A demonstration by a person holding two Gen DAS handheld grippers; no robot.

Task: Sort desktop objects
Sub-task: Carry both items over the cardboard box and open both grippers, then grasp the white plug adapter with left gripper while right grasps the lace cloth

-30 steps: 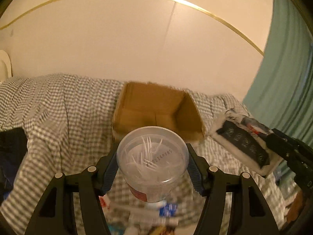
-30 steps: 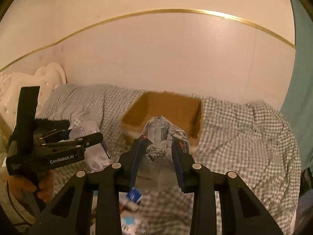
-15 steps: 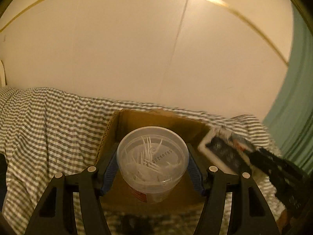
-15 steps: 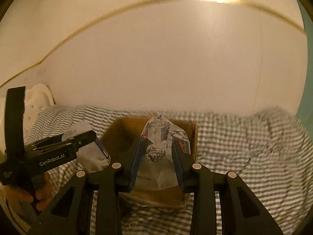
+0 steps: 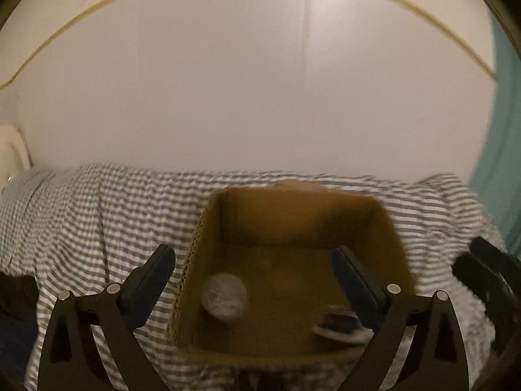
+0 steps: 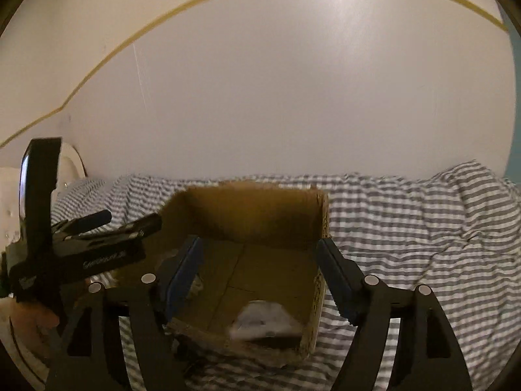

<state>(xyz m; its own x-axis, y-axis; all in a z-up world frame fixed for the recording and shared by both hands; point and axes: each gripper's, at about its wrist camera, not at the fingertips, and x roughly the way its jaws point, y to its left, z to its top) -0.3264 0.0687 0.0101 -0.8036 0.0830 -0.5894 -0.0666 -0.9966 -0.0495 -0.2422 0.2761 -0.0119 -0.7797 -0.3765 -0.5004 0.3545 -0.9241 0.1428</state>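
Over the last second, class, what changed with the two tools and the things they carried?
Both tools opened and let go. The left tool dropped the clear tub into the cardboard box; the right tool dropped the printed packet there too. The box stayed on the checked cloth.

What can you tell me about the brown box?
The brown box looks like corrugated cardboard, open on top, with upright walls and a flat floor. It sits on the striped blanket, near a pale wall. Inside, a clear round tub lies toward one side and a crinkly printed packet toward the other. Both are blurred. Both claws hang open above it, touching nothing.
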